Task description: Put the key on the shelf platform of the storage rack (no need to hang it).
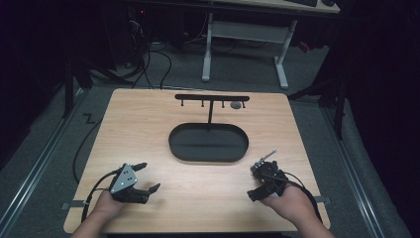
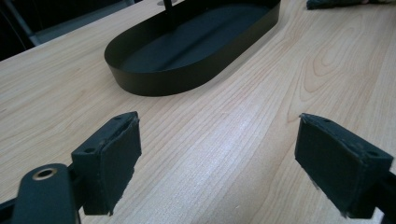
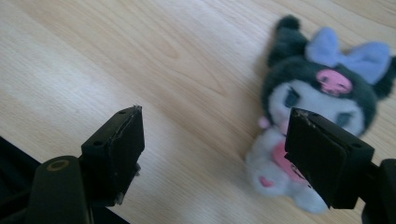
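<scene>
Two claws sit near the front edge of the table (image 1: pixel 148 119) in the high view: my left claw (image 1: pixel 147 177) at the left, jaws spread wide with nothing between them, and my right claw (image 1: pixel 261 168) at the right, where I cannot tell how far it gapes. Between and beyond them lies a black oval tray (image 1: pixel 208 143), and a thin black stand (image 1: pixel 212 99) with small hooks rises from it. In the left gripper view, my jaws stand far apart over bare wood, empty, with the tray (image 2: pixel 154 81) ahead and to the left, well apart from the pads. In the right gripper view, my jaws are wide open and grip nothing; a small plush toy (image 3: pixel 322 88), dark-hooded with a blue bow, lies on the table, partly hidden behind the right-hand jaw.
</scene>
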The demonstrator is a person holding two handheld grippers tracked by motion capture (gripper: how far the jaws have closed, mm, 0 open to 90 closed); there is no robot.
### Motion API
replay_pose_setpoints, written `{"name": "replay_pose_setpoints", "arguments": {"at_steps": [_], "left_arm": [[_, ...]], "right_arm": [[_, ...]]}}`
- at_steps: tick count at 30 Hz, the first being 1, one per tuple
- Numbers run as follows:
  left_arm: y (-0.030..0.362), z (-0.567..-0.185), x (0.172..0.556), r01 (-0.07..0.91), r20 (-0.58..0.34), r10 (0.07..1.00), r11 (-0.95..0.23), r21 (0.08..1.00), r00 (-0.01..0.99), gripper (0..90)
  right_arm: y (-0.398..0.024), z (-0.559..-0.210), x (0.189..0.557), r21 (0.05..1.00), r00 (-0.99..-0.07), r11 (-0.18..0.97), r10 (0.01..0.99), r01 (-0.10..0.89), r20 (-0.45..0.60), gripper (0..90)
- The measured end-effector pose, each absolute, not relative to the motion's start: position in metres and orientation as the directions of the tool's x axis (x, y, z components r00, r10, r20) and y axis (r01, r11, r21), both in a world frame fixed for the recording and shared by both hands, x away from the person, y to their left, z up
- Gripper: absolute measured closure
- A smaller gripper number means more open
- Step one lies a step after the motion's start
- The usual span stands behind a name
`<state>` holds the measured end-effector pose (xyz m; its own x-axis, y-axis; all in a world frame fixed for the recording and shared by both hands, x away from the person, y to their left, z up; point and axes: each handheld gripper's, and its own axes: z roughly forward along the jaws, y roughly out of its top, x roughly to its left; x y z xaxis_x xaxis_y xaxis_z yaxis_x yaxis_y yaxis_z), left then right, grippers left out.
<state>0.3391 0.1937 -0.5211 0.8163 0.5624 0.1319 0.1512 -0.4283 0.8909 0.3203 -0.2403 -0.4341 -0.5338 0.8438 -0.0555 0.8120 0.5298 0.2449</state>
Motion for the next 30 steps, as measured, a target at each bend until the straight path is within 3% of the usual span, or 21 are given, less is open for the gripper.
{"name": "replay_pose_setpoints", "arguments": {"at_steps": [12, 30], "left_arm": [[0.193, -0.521, 0.338, 0.148, 0.135, 0.557, -0.433, 0.889, 0.819, 15.4], [0.193, -0.521, 0.338, 0.144, 0.142, 0.558, -0.436, 0.888, 0.818, 15.4]], "right_arm": [[-0.276, -0.439, 0.321, 0.210, -0.467, 0.482, 0.876, 0.851, -0.119, 18.3], [-0.287, -0.457, 0.324, 0.198, -0.411, 0.416, 0.909, 0.887, -0.071, 17.2]]}}
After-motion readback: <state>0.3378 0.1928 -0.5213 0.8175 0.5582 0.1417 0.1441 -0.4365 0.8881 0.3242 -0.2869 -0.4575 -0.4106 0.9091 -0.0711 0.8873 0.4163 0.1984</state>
